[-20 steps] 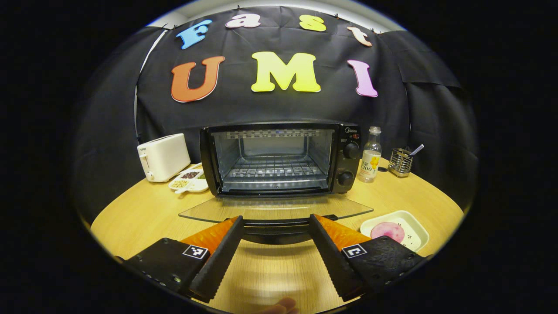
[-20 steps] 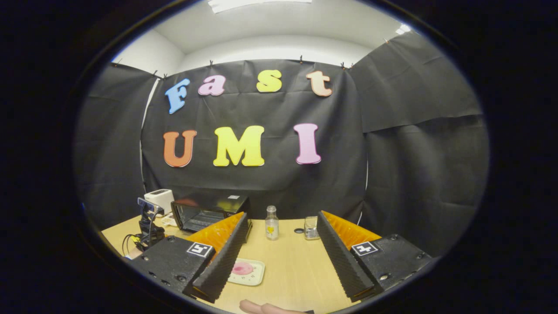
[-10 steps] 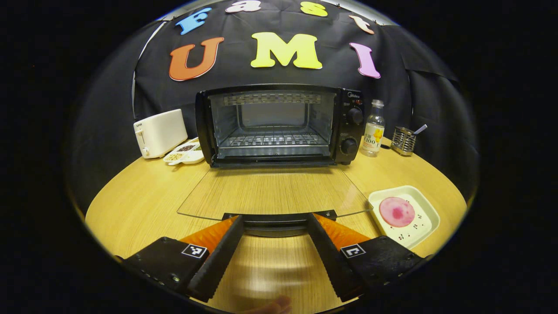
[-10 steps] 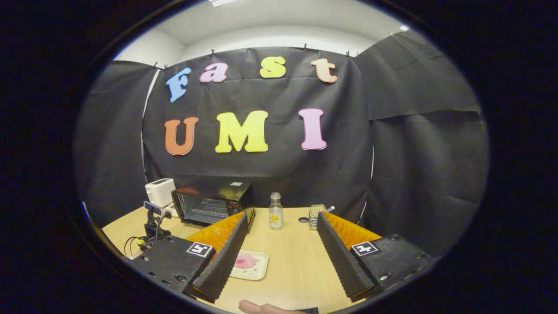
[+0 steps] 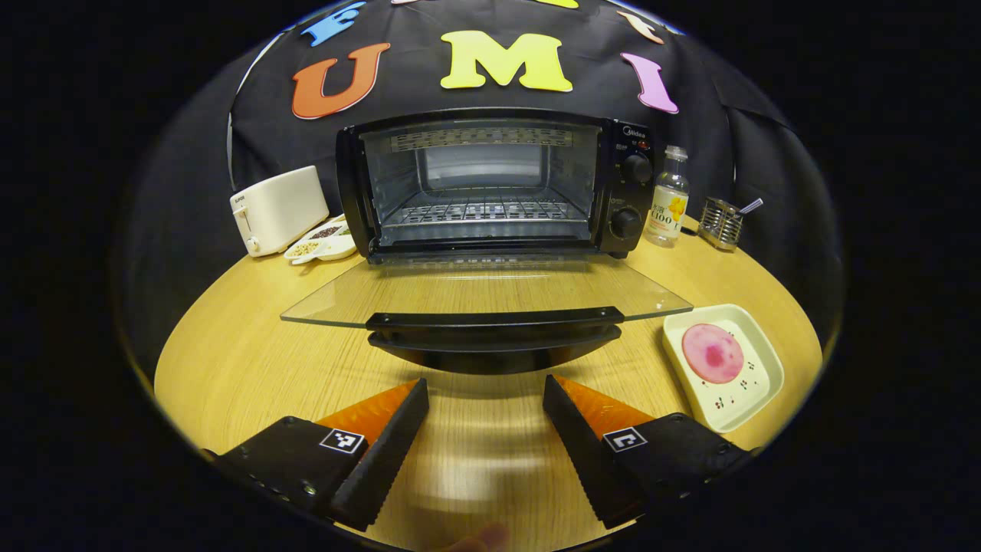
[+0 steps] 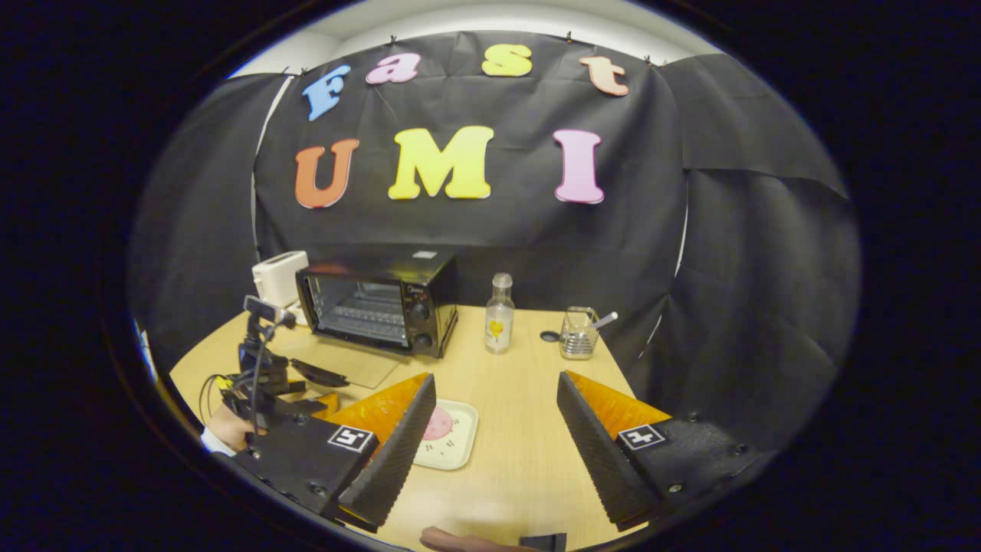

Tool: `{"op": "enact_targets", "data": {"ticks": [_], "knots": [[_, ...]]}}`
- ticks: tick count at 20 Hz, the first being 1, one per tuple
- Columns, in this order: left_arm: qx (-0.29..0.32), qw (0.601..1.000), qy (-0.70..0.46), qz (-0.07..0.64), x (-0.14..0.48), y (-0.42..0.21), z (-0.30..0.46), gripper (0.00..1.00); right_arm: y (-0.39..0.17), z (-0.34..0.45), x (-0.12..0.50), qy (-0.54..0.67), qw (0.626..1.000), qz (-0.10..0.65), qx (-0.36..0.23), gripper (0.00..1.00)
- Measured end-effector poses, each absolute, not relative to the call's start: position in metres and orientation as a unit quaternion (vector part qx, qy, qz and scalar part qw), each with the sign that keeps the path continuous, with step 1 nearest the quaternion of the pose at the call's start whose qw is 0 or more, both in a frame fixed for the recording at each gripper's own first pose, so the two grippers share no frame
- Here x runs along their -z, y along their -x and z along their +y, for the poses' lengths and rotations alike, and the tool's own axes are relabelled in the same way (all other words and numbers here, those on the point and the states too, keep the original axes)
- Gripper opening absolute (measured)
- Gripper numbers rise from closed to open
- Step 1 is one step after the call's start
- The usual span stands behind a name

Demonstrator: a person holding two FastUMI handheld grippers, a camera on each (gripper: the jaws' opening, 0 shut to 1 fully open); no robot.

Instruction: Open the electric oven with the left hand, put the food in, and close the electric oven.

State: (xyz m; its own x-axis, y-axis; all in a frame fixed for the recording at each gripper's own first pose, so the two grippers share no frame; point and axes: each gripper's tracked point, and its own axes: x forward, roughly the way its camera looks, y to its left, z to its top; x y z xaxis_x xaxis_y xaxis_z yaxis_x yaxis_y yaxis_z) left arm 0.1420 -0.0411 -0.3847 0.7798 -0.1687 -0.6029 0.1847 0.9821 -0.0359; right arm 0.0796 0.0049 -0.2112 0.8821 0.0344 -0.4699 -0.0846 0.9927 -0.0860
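Wood-grain tabletop (image 5: 230, 360) fills the lower frame, and the left gripper (image 5: 484, 429) sits low centre, jaws spread wide, holding nothing. Just above it hangs the oven door (image 5: 490, 295), flat clear glass with a dark bar handle, dropped fully open. Beyond, upper centre, the electric oven (image 5: 490, 184) shows a shiny wire rack. Food (image 5: 713, 353) (a smooth pink disc) lies on a glossy white tray (image 5: 755, 399) at lower right. The right gripper (image 6: 494, 429) is wide apart too, empty, above that tray. Risk: a careless reach could clip the door's edge or tip the shallow tray.
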Motion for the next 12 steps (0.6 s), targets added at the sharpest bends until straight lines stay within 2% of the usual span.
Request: {"op": "enact_targets", "data": {"ticks": [5,9,11,12], "knots": [[0.068,0.961,-0.031,0.264,0.346,-0.119,-0.023,0.97,-0.102,0.004,0.263,0.055,0.947,0.315,-0.032,0.97],[0.067,0.979,0.000,0.192,0.281,-0.096,-0.022,0.97,-0.113,0.000,0.297,0.039,0.928,0.370,-0.029,1.00],[0.062,0.987,0.010,0.149,0.242,-0.084,-0.017,0.96,-0.120,0.002,0.312,0.038,0.917,0.395,-0.033,0.96],[0.058,0.990,0.013,0.127,0.222,-0.079,-0.014,0.96,-0.124,0.002,0.322,0.035,0.911,0.410,-0.035,1.00]]}}
